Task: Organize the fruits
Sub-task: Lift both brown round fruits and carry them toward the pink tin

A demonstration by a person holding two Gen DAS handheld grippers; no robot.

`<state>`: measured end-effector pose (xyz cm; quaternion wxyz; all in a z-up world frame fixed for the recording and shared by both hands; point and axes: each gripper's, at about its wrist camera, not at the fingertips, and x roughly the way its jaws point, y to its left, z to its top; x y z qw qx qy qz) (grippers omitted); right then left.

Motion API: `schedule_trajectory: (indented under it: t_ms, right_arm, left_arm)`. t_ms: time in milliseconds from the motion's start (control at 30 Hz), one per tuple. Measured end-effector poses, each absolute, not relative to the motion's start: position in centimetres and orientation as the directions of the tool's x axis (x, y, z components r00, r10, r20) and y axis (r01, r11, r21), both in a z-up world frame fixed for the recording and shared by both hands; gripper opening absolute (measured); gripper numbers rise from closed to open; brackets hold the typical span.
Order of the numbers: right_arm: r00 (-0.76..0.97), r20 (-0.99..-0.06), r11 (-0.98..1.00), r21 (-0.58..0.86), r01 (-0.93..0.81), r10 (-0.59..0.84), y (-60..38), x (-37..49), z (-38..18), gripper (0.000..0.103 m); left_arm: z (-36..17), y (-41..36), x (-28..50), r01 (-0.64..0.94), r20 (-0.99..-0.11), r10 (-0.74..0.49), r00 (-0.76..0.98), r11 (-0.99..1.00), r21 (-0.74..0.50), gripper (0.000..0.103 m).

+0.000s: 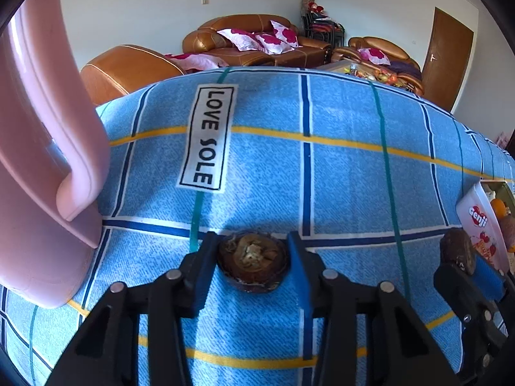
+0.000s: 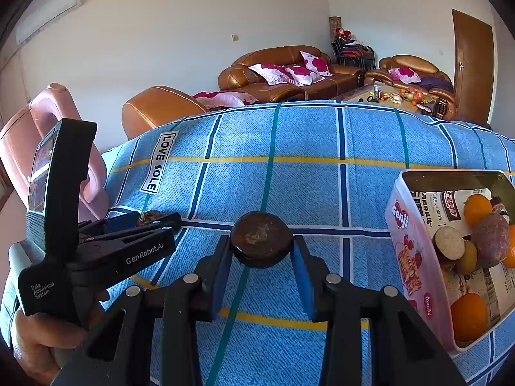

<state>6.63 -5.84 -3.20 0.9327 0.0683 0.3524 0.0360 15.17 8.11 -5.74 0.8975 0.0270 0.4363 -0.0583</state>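
Gripping, left: the left gripper (image 1: 252, 259) pinches a dark brown fruit (image 1: 252, 262) between its blue pads, low over the blue checked cloth (image 1: 347, 180); its cut face with pale flesh looks back at the wrist camera.
Gripping, right: the right gripper (image 2: 262, 257) pinches a second dark round fruit (image 2: 261, 239) the same way, just left of the pink tin (image 2: 407, 244).
Slip risk: both fruits are round and held only at their sides, so I judge a tilt or a loosened squeeze could let one roll off across the cloth.
Crush risk: the left one looks open and soft, so a hard squeeze might break it.
Tin risk: the tin is already crowded, so a careless drop could knock a fruit out or catch the rim.
Collision risk: the two grippers sit close together and could bump heading for the tin.
Count, held: two dark fruits, one per gripper.
Count, tin: about three oranges (image 2: 468, 317), one purplish fruit (image 2: 491, 239), one cut half (image 2: 449, 243), perhaps a yellowish one; others may be hidden.
Count, pink chair (image 1: 42, 160): one.
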Motion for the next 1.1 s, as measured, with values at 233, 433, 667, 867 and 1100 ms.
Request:
schedule_trajectory:
  t_ms: [233,433,667,867,1100]
  right_arm:
    - [0.795,-0.596,0.989,0.145,-0.028,0.11,-5.8,5.3,-2.5,0.04]
    - [0.866,-0.496,0.996,0.086,-0.016,0.057,-5.3,3.6,-1.2,0.04]
    - [0.876,-0.481,0.999,0.051,-0.016,0.039,-4.9,3.6,-0.9,0.04]
    - [0.882,-0.471,0.999,0.031,-0.009,0.022,-5.1,2.9,-0.9,0.04]
    - [0.879,-0.477,0.999,0.036,0.005,0.012,-5.9,2.2,-1.0,0.04]
  left_arm:
    - [-4.1,9.9,13.4,0.041,-0.701,-0.044,0.712,0.999,-0.022,0.045]
    - [-2.5,9.4,11.4,-0.022,-0.586,0.041,0.809,0.999,0.04,0.045]
    - [-2.3,9.3,11.0,-0.037,-0.566,0.06,0.823,0.998,0.053,0.045]
    - [-2.4,8.4,9.9,-0.041,-0.557,0.071,0.828,0.997,0.065,0.045]
    - [-2.2,7.6,8.3,-0.042,-0.535,0.076,0.841,0.996,0.075,0.045]
